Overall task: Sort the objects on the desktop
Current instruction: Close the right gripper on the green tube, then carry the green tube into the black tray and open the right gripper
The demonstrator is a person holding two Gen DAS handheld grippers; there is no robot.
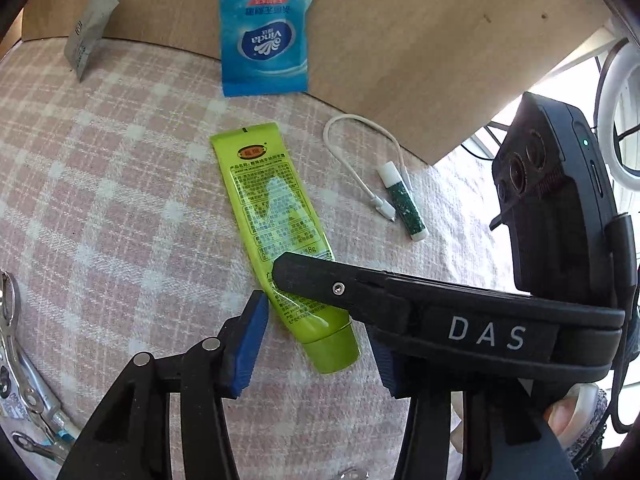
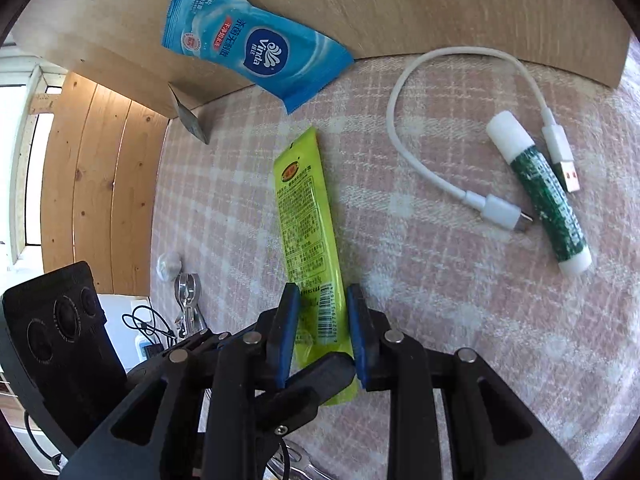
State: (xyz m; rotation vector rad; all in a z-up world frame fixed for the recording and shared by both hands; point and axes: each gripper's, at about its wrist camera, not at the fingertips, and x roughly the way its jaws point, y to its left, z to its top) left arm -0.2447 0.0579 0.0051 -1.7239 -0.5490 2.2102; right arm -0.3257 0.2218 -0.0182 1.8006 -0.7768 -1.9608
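While green tube is lying flat on checked bench, right tool is straddling its lower body, blue pads touching both sides, seemingly pinching. Left tool is hovering spread near cap end. Tube judged light, soft, glossy-slippery; firmer shoulder by cap likely offering best hold.

Green tube cap hidden behind right tongs.

Right gripper pads straddle green tube lower end; white cable and glue stick lie toward counter right edge.
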